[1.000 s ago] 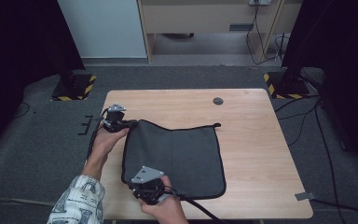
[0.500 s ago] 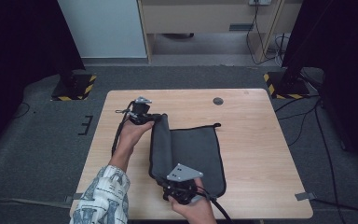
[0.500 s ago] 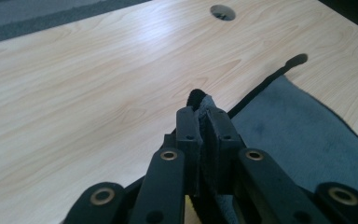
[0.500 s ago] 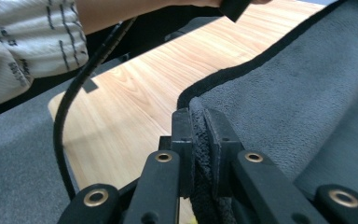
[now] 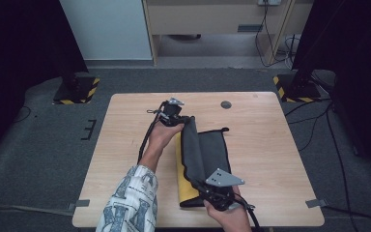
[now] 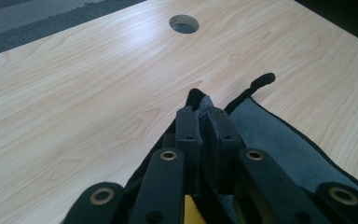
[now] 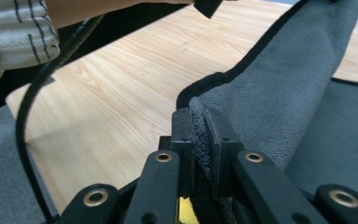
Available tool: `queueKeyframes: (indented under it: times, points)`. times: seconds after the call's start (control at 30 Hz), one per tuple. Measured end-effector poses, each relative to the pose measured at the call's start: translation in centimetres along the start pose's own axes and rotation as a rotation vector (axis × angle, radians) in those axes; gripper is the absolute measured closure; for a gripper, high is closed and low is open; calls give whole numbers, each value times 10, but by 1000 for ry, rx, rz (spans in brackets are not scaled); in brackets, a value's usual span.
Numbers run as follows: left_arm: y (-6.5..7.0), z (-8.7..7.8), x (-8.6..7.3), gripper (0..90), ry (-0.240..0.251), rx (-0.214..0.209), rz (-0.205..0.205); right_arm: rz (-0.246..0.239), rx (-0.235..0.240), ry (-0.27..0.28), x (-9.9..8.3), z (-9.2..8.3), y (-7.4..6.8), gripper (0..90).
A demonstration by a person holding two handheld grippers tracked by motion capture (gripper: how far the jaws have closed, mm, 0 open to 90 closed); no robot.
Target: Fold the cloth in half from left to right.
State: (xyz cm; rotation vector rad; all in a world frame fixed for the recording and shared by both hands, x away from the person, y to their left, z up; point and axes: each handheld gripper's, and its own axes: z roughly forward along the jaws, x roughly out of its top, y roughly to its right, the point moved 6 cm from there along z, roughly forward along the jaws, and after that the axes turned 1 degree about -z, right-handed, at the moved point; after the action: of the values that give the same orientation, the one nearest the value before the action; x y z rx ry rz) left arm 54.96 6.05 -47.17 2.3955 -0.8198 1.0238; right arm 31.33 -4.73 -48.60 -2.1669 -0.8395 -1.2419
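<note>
Cloth [image 5: 207, 154], dark grey on one face and yellow on the other, lies on the middle of the wooden table [image 5: 125, 145] half-folded: its left edge is lifted and carried over toward the right, so a yellow strip of underside shows along the left of the pile. The lifted edge runs away from the person, from the near table edge toward the far side, and that line is the long axis the fold turns on.

At the far end of that edge, the left gripper [image 5: 176, 116] has its jaws pressed together on the far corner; in the left gripper view the grey pile is pinched between the two black pads [image 6: 189, 126]. At the near end, the right gripper [image 5: 217, 195] is likewise clamped on the near corner, with fabric squeezed between its pads [image 7: 184, 128].

The unfolded half of the cloth lies to the right of both grippers, flat on the wood, with a small black loop [image 5: 223, 129] at its far right corner. Judging by this, the coming move is a level sweep rightward by both hands together, keeping the held edge taut and parallel to the cloth's right edge. A round cable hole [image 5: 226, 104] lies beyond the cloth.
</note>
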Motion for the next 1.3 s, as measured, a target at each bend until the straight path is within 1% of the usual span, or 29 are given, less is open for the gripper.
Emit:
queueKeyframes:
  times: [0.1, 0.2, 0.3, 0.33, 0.4, 0.43, 0.53, 0.73, 0.8, 0.87, 0.97, 1.03, 1.2, 1.3]
  points:
    - [9, 10, 3, 842, -8, -5, 11, 10, -23, -4, -6, -7, 9, 832]
    - [15, 20, 3, 841, -16, -8, 15, 26, -31, -7, -11, -11, 14, 831]
    - [21, 29, 1, 841, -25, -15, 9, 28, -31, -15, -17, -13, 17, 829]
    - [22, 31, 0, 840, -31, -14, 18, 30, -31, -19, -20, -13, 17, 828]
    - [24, 35, -1, 840, -33, -17, 18, 29, -36, -27, -24, -13, 18, 828]
    - [25, 36, -1, 840, -34, -18, 19, 22, -38, -35, -26, -14, 19, 828]
    - [29, 40, -2, 840, -37, -21, 17, 12, -53, -42, -30, -15, 22, 828]
    - [35, 46, 0, 839, -38, -23, 21, 20, -67, -47, -34, -20, 29, 826]
    - [37, 51, -2, 838, -51, -24, 24, 19, -71, -57, -37, -20, 30, 825]
    - [39, 56, -4, 838, -58, -25, 21, 8, -74, -77, -43, -19, 29, 824]
    - [43, 63, -5, 838, -65, -31, 23, 7, -84, -86, -49, -18, 31, 823]
    - [45, 66, -6, 837, -74, -30, 33, 18, -89, -92, -53, -19, 34, 822]
    - [46, 72, -7, 834, -80, -23, 25, 43, -115, -102, -58, -22, 43, 819]
    - [46, 76, -8, 830, -82, -28, 17, 53, -127, -112, -62, -23, 47, 815]
